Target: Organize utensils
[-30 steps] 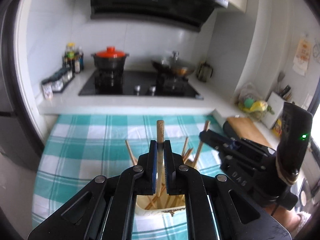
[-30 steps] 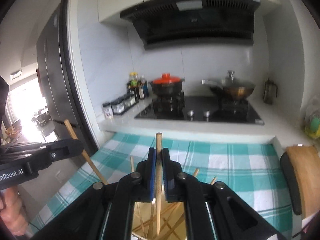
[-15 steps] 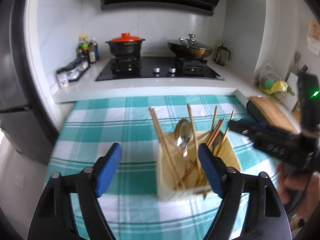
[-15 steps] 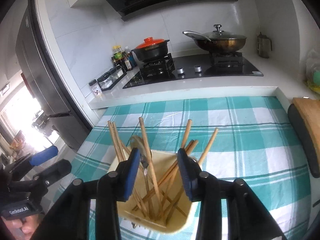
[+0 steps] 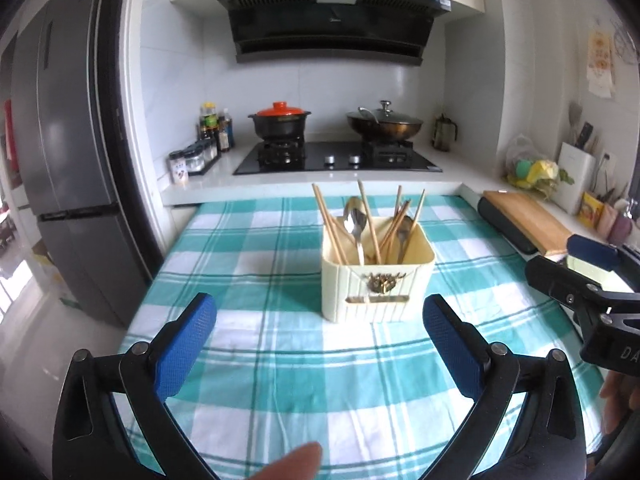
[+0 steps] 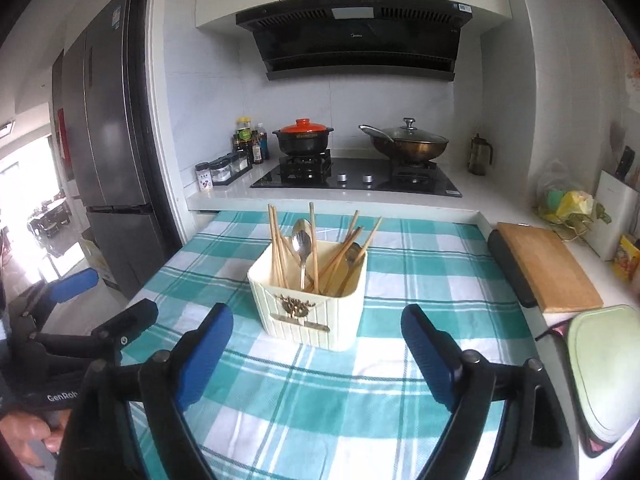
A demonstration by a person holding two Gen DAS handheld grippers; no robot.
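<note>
A cream utensil holder (image 5: pixel 376 280) stands upright on the teal checked tablecloth (image 5: pixel 280 360). It holds several wooden chopsticks (image 5: pixel 328 216) and metal spoons (image 5: pixel 355 220). It also shows in the right wrist view (image 6: pixel 308 304), with chopsticks (image 6: pixel 276 244) and a spoon (image 6: pixel 302 244). My left gripper (image 5: pixel 320 344) is open and empty, pulled back in front of the holder. My right gripper (image 6: pixel 318 352) is open and empty, also back from the holder. Each gripper shows at the edge of the other's view.
A wooden cutting board (image 5: pixel 528 220) lies at the table's right edge, a pale green board (image 6: pixel 604 364) nearer. Behind is a counter with a hob (image 5: pixel 336 156), a red-lidded pot (image 5: pixel 280 120), a wok (image 5: pixel 384 124) and spice jars (image 5: pixel 192 160). A fridge (image 5: pixel 72 160) stands left.
Both grippers let go of their chopsticks into the holder, opened wide and drew back and up from it.
</note>
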